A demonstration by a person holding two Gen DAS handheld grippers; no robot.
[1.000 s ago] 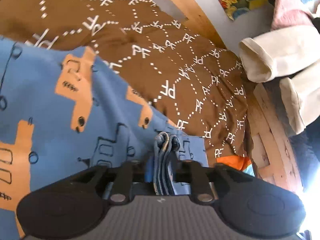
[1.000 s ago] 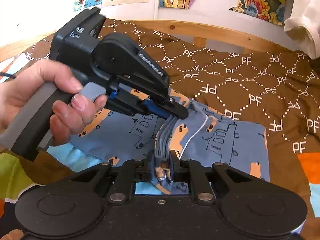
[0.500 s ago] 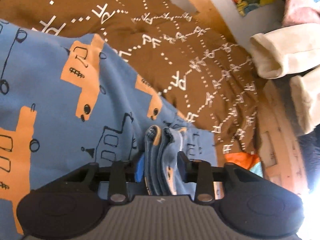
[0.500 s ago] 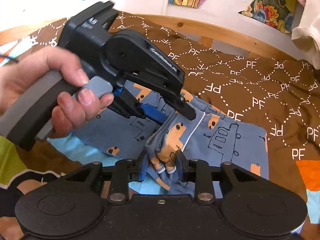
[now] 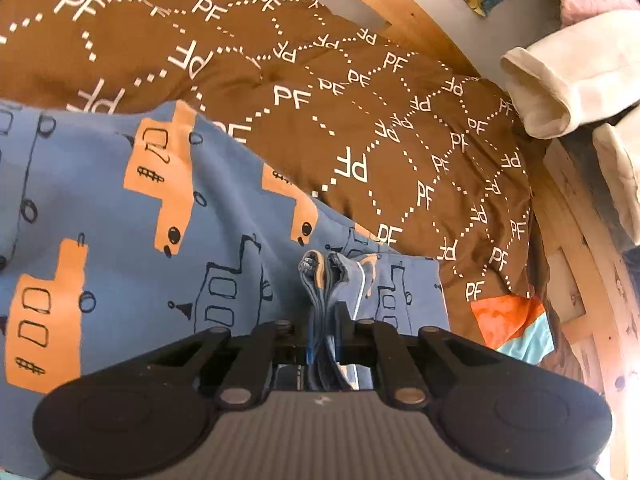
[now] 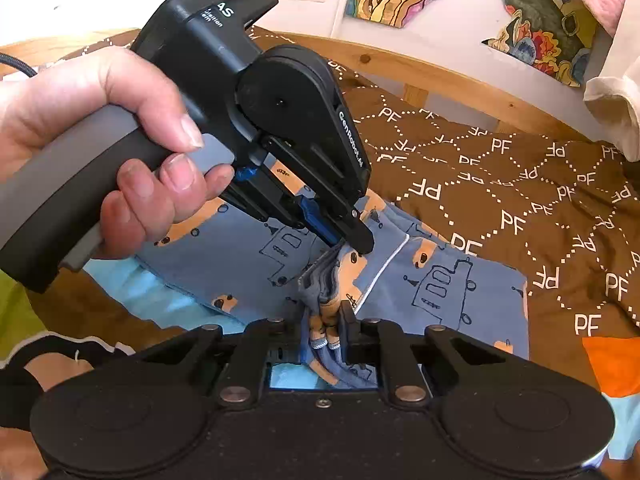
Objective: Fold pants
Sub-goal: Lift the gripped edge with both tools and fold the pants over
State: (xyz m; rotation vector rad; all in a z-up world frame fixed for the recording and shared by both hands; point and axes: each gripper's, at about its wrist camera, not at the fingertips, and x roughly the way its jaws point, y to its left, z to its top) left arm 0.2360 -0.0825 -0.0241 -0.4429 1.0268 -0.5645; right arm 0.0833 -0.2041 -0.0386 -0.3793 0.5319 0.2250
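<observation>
Right gripper point(image 6: 325, 322): fingers clamped on bunched edge of blue pants point(image 6: 440, 288). Left gripper point(image 5: 325, 320), fingers likewise pinched on stacked layers. Pants lie on brown bedspread point(image 5: 400, 140); open bedspread beyond, bounded by wooden bed frame point(image 6: 460, 80). Only right view shows left hand point(image 6: 120, 152).

Left gripper point(image 5: 324, 320): jaws parted half a second back, now pinched tight again on the bunched edge of the pants point(image 5: 120, 220). Right gripper point(image 6: 326, 332): same loosening, then re-closing. Left gripper's body point(image 6: 256, 92) has risen, nearer the right claw.
</observation>
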